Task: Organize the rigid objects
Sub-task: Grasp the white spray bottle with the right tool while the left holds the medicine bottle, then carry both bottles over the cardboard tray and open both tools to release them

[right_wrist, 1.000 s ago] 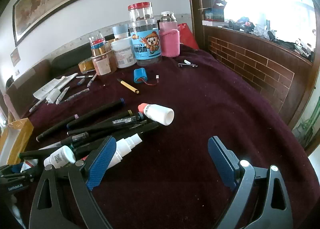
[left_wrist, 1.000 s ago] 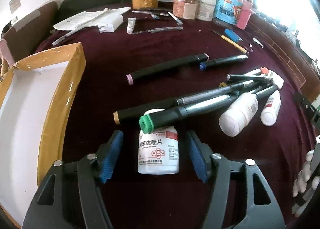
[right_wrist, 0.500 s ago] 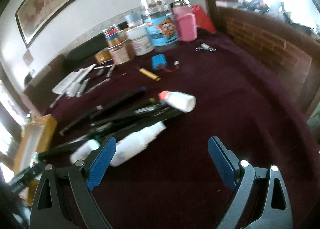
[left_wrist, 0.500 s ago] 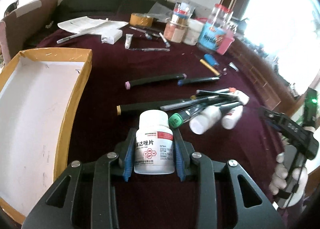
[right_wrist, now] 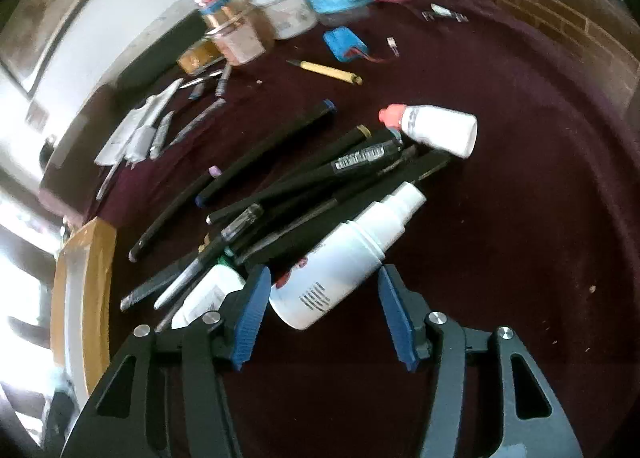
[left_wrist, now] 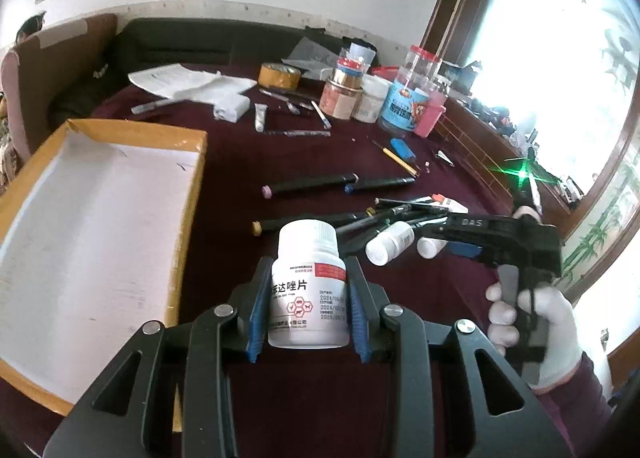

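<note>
Judging from the grip, the main risk lies with the white pill bottle: it is clamped upright between the blue pads of the left gripper and held clear of the maroon cloth, and its smooth plastic wall could slip if it is swung quickly toward the cardboard tray at the left. A knock of the bottle's base on the tray's raised rim could also be expected to twist it out of the pads.

The right gripper is spread wide around the base of a white spray bottle that lies on its side, and neither pad is seen touching it. The bottle rests against a loose pile of black pens and markers, and a smaller white bottle lies just beside the left pad; if the gripper is closed at this angle, that neighbour or a pen could be caught or rolled away.

Counted on the cloth in the right wrist view: three white bottles lying down, including the orange-capped dropper bottle; one held bottle is added by the left wrist view. One tray is seen, with nothing visible inside it. The pens overlap too much for an exact count. One blue battery pack and one yellow-handled tool lie apart.
</note>
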A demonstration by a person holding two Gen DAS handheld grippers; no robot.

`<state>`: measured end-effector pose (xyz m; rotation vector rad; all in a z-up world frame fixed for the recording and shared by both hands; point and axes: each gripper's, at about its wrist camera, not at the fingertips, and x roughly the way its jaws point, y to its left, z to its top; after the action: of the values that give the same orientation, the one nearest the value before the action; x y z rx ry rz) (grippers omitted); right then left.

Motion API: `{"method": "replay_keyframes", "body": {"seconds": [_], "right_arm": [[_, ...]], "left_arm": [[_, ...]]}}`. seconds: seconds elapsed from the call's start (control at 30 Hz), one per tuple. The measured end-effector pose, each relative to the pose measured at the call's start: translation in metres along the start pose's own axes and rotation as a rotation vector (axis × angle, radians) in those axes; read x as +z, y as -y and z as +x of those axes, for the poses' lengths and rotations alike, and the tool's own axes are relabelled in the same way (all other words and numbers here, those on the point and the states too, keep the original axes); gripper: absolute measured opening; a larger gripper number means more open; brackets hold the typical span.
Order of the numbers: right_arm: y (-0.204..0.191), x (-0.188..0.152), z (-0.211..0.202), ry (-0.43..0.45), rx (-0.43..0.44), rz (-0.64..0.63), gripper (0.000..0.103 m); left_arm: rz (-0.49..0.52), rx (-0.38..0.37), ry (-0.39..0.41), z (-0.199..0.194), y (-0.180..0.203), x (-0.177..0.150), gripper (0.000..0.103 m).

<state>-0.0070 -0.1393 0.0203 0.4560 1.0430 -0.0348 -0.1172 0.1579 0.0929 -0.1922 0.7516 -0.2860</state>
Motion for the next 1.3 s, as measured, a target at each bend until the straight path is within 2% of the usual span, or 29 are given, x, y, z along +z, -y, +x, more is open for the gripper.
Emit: {"method": "replay_keyframes", "body": {"seconds": [0.1, 0.3, 0.4, 0.57, 0.77, 0.93, 1.07, 1.2, 1.3], "right_arm": [[-0.004, 0.001, 0.005, 0.002, -0.028, 0.013, 0.048], [0.003, -0.005, -0.005, 0.001, 0.004, 0.004, 0.030], [0.009, -0.012, -0.019, 0.000, 0.045, -0.001, 0.029], [0.001, -0.020, -0.049, 0.018, 0.129, -0.032, 0.027], [-0.040, -0.020, -0.068, 0.041, 0.210, -0.124, 0.027], [-0.083, -0.027, -0.065, 0.023, 0.256, -0.220, 0.027], [-0.118, -0.031, -0.067, 0.010, 0.332, -0.279, 0.027], [-0.159, -0.032, -0.063, -0.009, 0.388, -0.324, 0.027], [-0.194, -0.028, -0.045, -0.031, 0.406, -0.339, 0.027]], "left_arm": [[-0.007, 0.002, 0.015, -0.008, -0.005, 0.001, 0.032], [-0.057, -0.016, 0.015, -0.014, -0.026, 0.007, 0.032], [-0.084, -0.012, 0.016, -0.017, -0.040, 0.012, 0.032], [-0.105, 0.042, 0.030, -0.019, -0.065, 0.024, 0.032], [-0.161, 0.071, 0.038, -0.021, -0.096, 0.028, 0.032], [-0.182, 0.089, 0.024, -0.014, -0.112, 0.028, 0.032], [-0.184, 0.106, 0.016, -0.007, -0.121, 0.035, 0.032], [-0.196, 0.115, -0.009, 0.012, -0.132, 0.050, 0.032], [-0.227, 0.102, -0.052, 0.034, -0.143, 0.062, 0.032]]}}
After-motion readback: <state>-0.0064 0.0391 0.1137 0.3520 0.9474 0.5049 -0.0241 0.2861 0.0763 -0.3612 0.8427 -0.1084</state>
